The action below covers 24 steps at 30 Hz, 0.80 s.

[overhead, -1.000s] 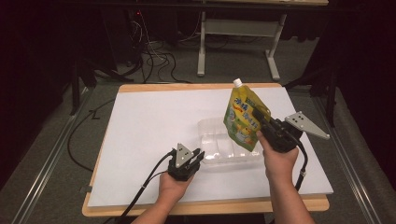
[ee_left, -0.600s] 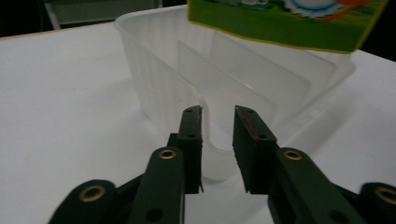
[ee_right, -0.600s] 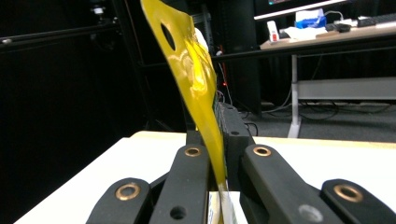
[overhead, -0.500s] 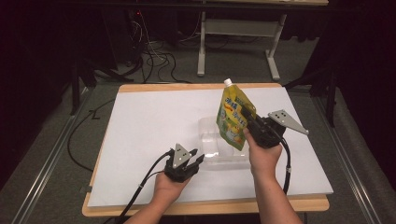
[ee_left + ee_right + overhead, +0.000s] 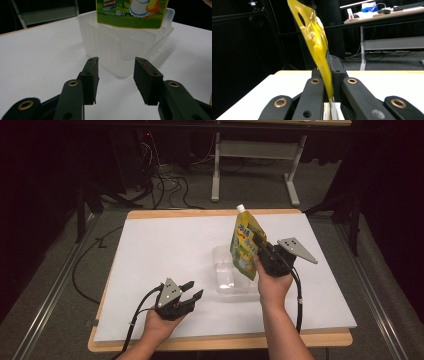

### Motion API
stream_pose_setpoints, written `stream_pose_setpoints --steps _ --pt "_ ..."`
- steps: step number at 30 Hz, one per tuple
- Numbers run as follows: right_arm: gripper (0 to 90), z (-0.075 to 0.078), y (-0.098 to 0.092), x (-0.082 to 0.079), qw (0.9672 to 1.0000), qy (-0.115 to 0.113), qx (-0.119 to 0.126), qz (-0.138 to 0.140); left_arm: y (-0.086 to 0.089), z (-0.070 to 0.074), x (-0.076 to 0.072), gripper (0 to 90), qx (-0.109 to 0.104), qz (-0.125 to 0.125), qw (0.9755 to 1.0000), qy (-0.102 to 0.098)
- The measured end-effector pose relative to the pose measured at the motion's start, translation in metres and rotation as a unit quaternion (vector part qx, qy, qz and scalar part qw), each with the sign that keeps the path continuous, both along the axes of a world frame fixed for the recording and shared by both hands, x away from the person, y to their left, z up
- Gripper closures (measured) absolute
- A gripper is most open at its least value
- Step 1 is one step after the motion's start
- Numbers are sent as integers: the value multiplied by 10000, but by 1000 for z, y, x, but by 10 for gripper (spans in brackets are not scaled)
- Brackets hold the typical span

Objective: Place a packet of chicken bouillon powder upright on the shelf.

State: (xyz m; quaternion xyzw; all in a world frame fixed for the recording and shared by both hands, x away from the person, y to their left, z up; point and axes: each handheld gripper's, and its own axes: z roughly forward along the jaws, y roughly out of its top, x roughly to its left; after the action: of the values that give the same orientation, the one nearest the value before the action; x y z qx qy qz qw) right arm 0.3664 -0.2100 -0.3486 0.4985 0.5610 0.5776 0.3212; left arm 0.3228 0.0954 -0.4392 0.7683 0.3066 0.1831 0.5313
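Observation:
A yellow-green spouted pouch (image 5: 244,245) hangs upright over a clear plastic container (image 5: 226,276) on the white table top. My right gripper (image 5: 258,248) is shut on the pouch's edge; in the right gripper view the pouch (image 5: 317,45) runs up between the closed jaws of the right gripper (image 5: 329,75). My left gripper (image 5: 196,288) lies low, a short way left of the container. Its jaws have just been opening and nothing is between them. In the left gripper view the left gripper (image 5: 116,65) stands open before the container (image 5: 117,50), with the pouch's bottom (image 5: 132,15) above it.
The white sheet (image 5: 165,250) covers a wooden board (image 5: 215,340) whose edge shows at front and back. Beyond the board are the legs of a grey desk (image 5: 216,170) and cables (image 5: 165,175) on the floor. The surroundings are dark.
My right hand has carried the pouch to the left, over the container. My left gripper has drawn back to the left, away from the container, and its jaws have opened.

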Motion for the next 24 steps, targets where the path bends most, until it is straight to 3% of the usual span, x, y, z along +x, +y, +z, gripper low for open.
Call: stream_pose_setpoints --steps 16,24 --pt "900 -2 18 2 9998 181 -71 -24 -6 0 -4 574 18 -103 9999 -39" --pt "900 -9 15 1 9999 166 -15 -17 -6 0 -5 583 20 -116 9999 -34"
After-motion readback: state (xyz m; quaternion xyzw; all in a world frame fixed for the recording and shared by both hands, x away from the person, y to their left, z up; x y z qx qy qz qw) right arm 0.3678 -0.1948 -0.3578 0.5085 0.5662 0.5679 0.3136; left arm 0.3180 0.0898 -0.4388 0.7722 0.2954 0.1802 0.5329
